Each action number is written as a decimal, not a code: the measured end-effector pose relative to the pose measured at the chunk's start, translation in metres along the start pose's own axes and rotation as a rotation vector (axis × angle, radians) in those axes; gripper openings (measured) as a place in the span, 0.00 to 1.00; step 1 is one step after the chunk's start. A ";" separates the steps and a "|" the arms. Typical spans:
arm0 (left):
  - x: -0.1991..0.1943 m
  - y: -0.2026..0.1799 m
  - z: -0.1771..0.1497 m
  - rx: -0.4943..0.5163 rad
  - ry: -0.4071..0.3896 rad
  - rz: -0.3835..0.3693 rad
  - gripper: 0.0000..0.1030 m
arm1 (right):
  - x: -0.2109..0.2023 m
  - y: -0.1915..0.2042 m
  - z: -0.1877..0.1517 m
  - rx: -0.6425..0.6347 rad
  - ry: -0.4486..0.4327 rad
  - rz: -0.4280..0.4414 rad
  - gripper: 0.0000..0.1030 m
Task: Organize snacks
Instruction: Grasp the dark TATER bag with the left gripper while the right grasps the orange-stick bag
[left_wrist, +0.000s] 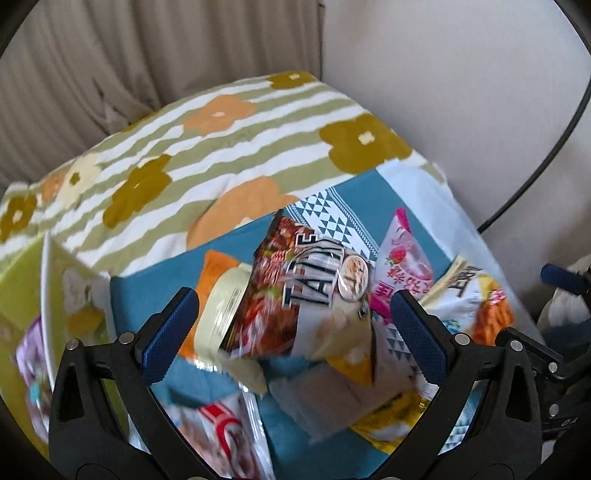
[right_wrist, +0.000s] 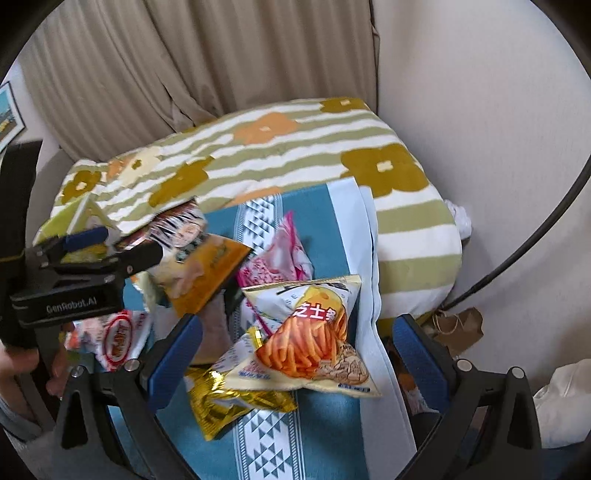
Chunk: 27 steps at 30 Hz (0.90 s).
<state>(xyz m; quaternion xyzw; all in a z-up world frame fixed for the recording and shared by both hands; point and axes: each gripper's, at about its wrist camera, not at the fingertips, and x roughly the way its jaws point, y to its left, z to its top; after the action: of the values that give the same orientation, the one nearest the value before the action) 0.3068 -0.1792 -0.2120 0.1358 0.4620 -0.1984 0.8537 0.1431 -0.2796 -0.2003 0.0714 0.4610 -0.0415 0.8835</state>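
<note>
Left gripper (left_wrist: 295, 325) open around one Tartare bag (left_wrist: 295, 291); right gripper (right_wrist: 295, 354) open over one cheese-stick bag (right_wrist: 310, 336), both above teal cloth (right_wrist: 325, 229).

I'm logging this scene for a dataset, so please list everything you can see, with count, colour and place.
snack bags: at least seven, mixed colours, piled on the teal cloth
cheese-stick bag: one, white and orange, front of the pile
gold bag: one, partly under the cheese-stick bag
pink bag: one, behind the cheese-stick bag
teal cloth: one, teal with a white triangle band, under the snacks
floral blanket: one, green-white stripes, orange and mustard flowers, behind the cloth
curtain: beige, at the back
paper bag: one, brown, on the floor at right
left gripper: black, blue fingers, open, among the bags
right gripper: open, above the cheese-stick bag
</note>
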 end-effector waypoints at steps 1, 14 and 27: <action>0.007 -0.003 0.003 0.026 0.019 0.009 0.99 | 0.004 0.000 0.000 -0.002 0.004 -0.012 0.99; 0.053 -0.019 0.006 0.187 0.136 0.006 0.80 | 0.044 0.005 0.000 -0.061 0.046 -0.118 0.99; 0.045 -0.019 0.001 0.170 0.119 -0.005 0.70 | 0.069 0.010 -0.002 -0.089 0.119 -0.102 0.77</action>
<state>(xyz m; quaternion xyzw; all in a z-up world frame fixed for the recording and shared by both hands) 0.3214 -0.2057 -0.2499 0.2181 0.4936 -0.2304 0.8098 0.1826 -0.2695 -0.2571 0.0110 0.5171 -0.0617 0.8536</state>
